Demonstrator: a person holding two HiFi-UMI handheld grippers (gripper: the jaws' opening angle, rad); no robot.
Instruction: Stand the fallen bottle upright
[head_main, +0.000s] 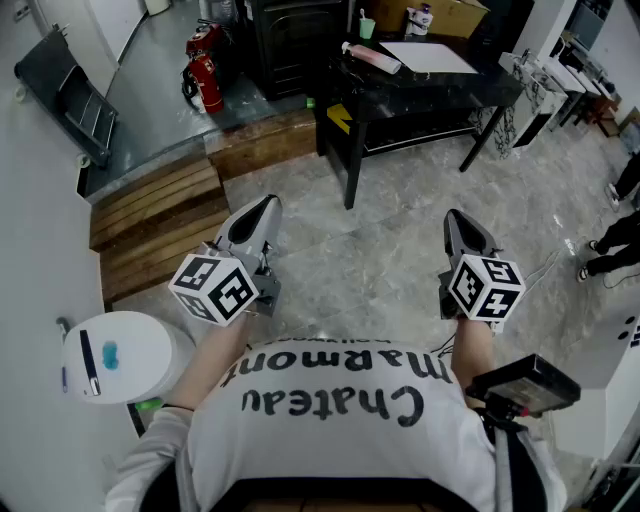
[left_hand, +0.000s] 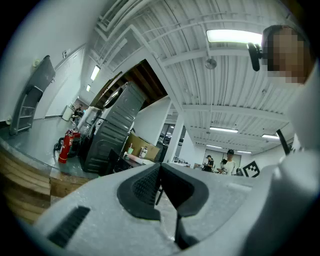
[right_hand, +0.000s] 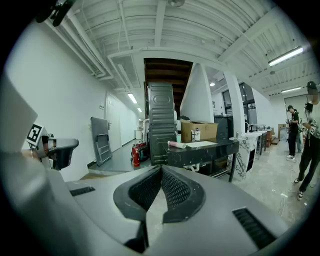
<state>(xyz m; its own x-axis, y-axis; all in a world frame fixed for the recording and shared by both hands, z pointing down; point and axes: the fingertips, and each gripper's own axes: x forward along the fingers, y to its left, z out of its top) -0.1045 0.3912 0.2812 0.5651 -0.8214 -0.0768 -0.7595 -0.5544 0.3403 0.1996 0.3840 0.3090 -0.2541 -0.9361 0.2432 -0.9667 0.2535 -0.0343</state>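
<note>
Grey hand-held grippers (head_main: 268, 202) (head_main: 453, 214) held forward; jaws together

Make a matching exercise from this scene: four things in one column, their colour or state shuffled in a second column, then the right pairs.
Things:
1. bottle
2. fire extinguisher
3. sheet of paper
4. left gripper

States:
A. white, flat rectangle
B. jaws shut, nothing between them
C. red, upright
D. on its side on the black table

Pairs: 1-D, 2-C, 3-A, 4-B
</note>
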